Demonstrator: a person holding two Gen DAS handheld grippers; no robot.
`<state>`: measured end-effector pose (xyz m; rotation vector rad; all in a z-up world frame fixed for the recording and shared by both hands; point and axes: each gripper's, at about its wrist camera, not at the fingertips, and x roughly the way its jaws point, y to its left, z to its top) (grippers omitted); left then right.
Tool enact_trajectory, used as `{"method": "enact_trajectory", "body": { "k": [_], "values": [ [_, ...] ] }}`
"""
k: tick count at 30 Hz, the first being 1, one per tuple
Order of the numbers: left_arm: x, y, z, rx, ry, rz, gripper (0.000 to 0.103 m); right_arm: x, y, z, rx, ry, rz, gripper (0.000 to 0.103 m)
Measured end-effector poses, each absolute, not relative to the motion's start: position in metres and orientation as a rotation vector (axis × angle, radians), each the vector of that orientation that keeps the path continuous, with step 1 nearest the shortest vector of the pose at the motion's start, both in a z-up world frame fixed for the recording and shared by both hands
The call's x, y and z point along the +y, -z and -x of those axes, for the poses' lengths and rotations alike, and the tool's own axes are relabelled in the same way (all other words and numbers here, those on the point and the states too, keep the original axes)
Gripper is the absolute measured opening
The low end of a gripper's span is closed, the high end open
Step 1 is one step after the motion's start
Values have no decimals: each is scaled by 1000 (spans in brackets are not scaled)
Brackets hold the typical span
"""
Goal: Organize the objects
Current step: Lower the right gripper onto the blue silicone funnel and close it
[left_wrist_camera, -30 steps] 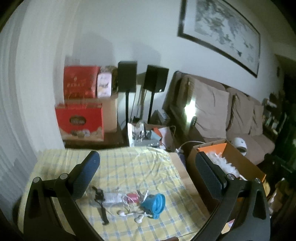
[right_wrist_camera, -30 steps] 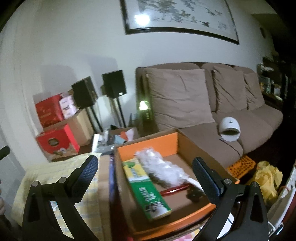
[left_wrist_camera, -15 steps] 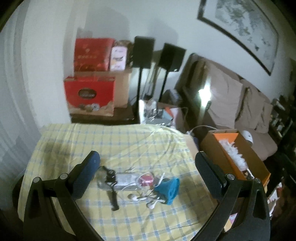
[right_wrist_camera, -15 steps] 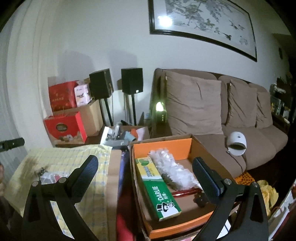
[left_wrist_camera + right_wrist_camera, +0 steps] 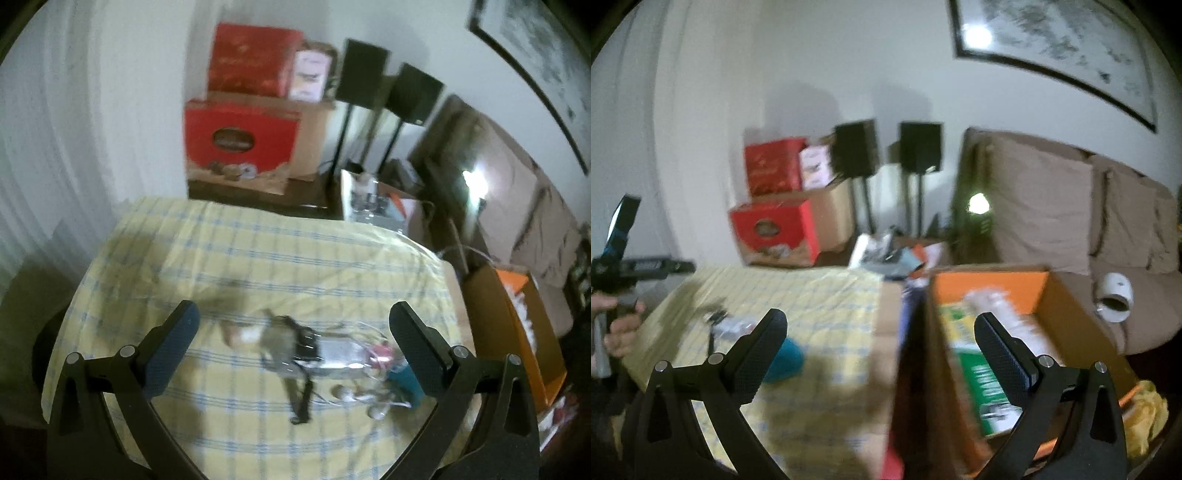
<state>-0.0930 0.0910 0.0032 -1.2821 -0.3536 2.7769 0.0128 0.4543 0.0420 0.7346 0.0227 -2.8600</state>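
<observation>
Lying in a loose cluster on the yellow checked desk (image 5: 258,266): a clear pouch (image 5: 332,356) with a black strap (image 5: 301,398) across it, white earbuds (image 5: 345,393) tangled below, and a teal cup (image 5: 404,380) at the 3 o'clock end, partly hidden behind the right jaw pad. Hanging over that cluster, left gripper (image 5: 293,354), jaws wide apart and empty, the pile sitting between them toward 3 o'clock. Probably reaching for a first pick, so: shift toward 3 o'clock until one item is centred, choose the teal cup or the pouch rather than the earbud wires, come down straight, and close only when both pads bracket a single thing, since strap and cord look ready to drag neighbours along. Blurred here, so finer contacts within the pile cannot be told. From the right wrist view only: open cardboard box (image 5: 1071,295) with orange inner walls at 3 o'clock of the desk, just beside its edge, already holding a green carton (image 5: 986,384) and something white and fluffy; also a hand (image 5: 618,325) gripping the left tool's handle at 9 o'clock. Right gripper (image 5: 881,350) likewise empty, jaws spread, poised over the gap between desk and box. From the left wrist view only: the pile's layout seen from above.
</observation>
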Motion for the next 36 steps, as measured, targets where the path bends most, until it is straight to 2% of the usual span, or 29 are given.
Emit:
{"method": "enact_trajectory", "body": {
  "k": [5,13,26,29,31,36],
  "values": [
    [49,6,98,-511,-2826,1305,103,402,0,10,52,2719,-880,102],
    [15,11,95,-626,-2859,1287,103,341,53,62,-49,2546,-1104,102],
    [-21,12,92,-750,-2942,1180,103,329,94,95,-86,2512,-1255,102],
    [-27,15,94,-777,-2940,1190,103,328,97,97,-93,2506,-1264,97],
    [-30,18,96,-793,-2936,1193,103,324,99,99,-74,2501,-1270,87],
    [-35,24,99,-794,-2943,1217,103,315,101,100,-35,2498,-1247,72]
  ]
}}
